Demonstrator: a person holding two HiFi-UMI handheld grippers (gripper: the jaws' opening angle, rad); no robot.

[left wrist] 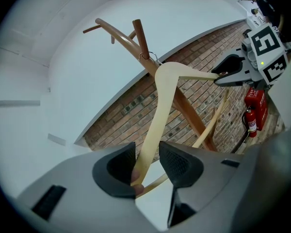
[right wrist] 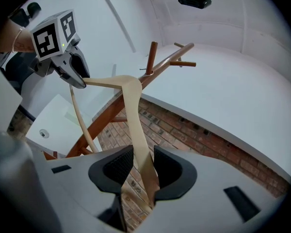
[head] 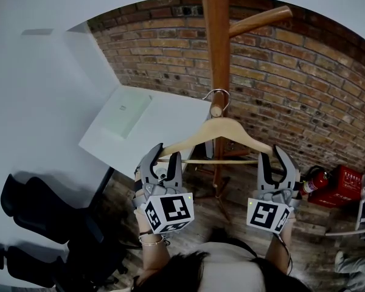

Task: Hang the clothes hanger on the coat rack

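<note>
A pale wooden hanger (head: 224, 131) with a metal hook (head: 218, 95) is held level in the air in front of the brown wooden coat rack pole (head: 214, 41). The hook hangs close to the pole, below the peg (head: 261, 18) that slants up to the right, and rests on nothing that I can see. My left gripper (head: 163, 158) is shut on the hanger's left end, which lies against one pad (left wrist: 117, 166). My right gripper (head: 276, 158) is shut on the right end, and the arm (right wrist: 141, 152) passes between its pads.
A white table (head: 170, 123) with a pale green booklet (head: 126, 114) stands left of the rack. A brick wall (head: 304, 84) runs behind. Red fire extinguishers (head: 337, 184) sit on the floor at right, and a black chair (head: 42, 224) at lower left.
</note>
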